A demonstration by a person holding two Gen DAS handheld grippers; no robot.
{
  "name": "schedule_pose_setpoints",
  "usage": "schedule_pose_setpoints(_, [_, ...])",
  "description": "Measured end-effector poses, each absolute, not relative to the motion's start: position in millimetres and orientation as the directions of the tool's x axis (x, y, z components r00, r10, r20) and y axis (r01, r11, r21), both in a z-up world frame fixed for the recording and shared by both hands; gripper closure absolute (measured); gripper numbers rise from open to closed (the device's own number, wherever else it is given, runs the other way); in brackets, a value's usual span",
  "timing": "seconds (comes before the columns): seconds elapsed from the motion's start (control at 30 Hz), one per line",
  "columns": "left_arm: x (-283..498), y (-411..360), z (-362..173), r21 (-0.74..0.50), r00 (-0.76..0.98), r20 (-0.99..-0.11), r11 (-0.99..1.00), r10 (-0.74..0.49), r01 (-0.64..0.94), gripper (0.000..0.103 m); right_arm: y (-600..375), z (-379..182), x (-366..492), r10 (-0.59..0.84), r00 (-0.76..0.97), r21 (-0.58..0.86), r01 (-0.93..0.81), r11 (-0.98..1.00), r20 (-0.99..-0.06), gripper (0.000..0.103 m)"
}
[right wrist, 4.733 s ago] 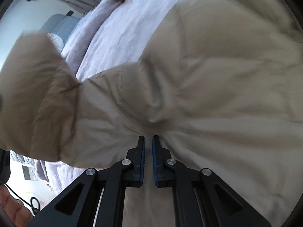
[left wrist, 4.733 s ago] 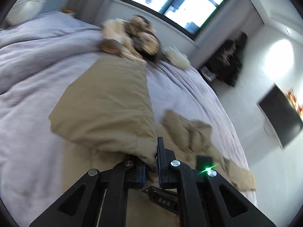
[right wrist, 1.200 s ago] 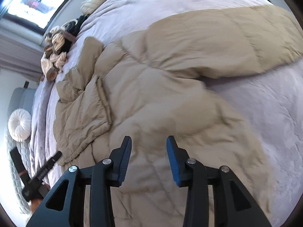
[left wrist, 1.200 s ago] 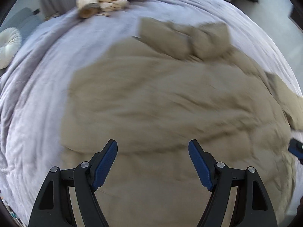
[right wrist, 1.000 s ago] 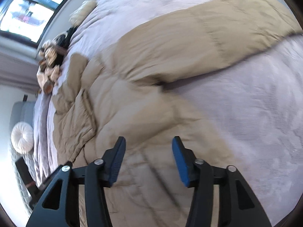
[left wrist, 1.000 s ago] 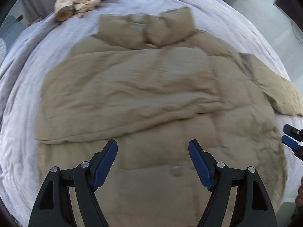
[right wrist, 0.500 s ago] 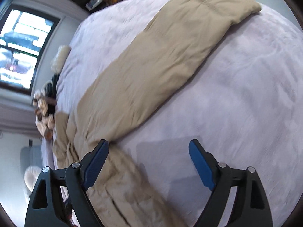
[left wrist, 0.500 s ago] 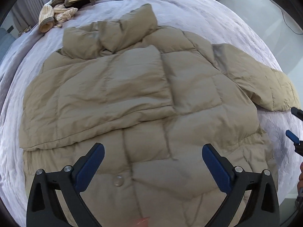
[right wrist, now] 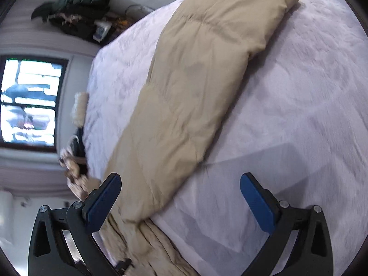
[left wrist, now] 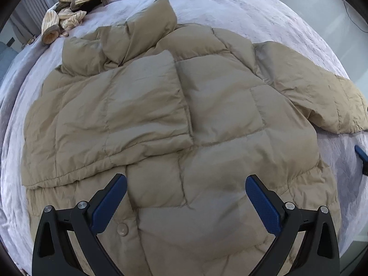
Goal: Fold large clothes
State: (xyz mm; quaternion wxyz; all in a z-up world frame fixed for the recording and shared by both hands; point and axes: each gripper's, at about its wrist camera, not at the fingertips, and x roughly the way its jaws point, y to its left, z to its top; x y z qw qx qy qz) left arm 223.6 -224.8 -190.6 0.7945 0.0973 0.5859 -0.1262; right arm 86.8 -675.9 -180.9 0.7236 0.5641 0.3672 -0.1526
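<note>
Where frame ends, jacket (left wrist: 184,119) hem cut off

A: What sort of place was it?
B: A home bedroom. A wide bed (left wrist: 264,7) under a lilac cover filled both views, with clothes (left wrist: 76,16) heaped by its far edge.
A: Anything else?
B: A window (right wrist: 30,101) stood in the wall, and dark garments (right wrist: 76,11) were piled beside the bed.
</note>
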Motion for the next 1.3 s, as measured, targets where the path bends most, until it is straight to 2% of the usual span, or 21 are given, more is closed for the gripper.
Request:
schedule_pose_setpoints(0.2, [226, -237, -191, 0.005, 0.273, -0.958, 0.952, -0.083, 0.308, 0.0, -702, -188, 107, 0.181, 0.73, 0.748, 0.611, 0.257, -0.659, 0.0])
schedule_pose_setpoints(0.53, [229, -239, -190, 0.032, 0.291, -0.955, 0.955, -0.058, 0.296, 0.0, -716, -186, 144, 0.136, 0.751, 0.756, 0.603, 0.254, -0.646, 0.002])
schedule_pose_setpoints(0.6, [230, -236, -188, 0.033, 0.296, -0.954, 0.957, -0.056, 0.288, 0.0, -716, -187, 146, 0.151, 0.748, 0.759, 0.609, 0.231, -0.646, 0.013])
schedule_pose_setpoints(0.67, [232, -232, -186, 0.026, 0.297, -0.953, 0.961, -0.06, 0.275, 0.0, -715, -191, 151, 0.193, 0.746, 0.77, 0.604, 0.207, -0.637, 0.068])
schedule_pose_setpoints(0.73, [232, -228, -185, 0.023, 0.3, -0.952, 0.963, -0.061, 0.27, 0.0, -711, -190, 156, 0.217, 0.755, 0.785, 0.583, 0.209, -0.619, 0.086])
schedule_pose_setpoints(0.77, [232, -226, -184, 0.025, 0.305, -0.95, 0.963, -0.061, 0.268, 0.0, -708, -188, 159, 0.217, 0.756, 0.786, 0.577, 0.224, -0.617, 0.089])
schedule_pose_setpoints(1.0, [234, -209, -176, 0.005, 0.322, -0.944, 0.97, -0.075, 0.242, 0.0, -671, -141, 181, 0.228, 0.758, 0.769, 0.498, 0.402, -0.61, 0.09])
schedule_pose_setpoints(1.3, [237, -163, -160, -0.019, 0.355, -0.931, 0.984, -0.083, 0.18, 0.0, -549, -62, 244, 0.341, 0.756, 0.717, 0.233, 0.657, -0.559, 0.09])
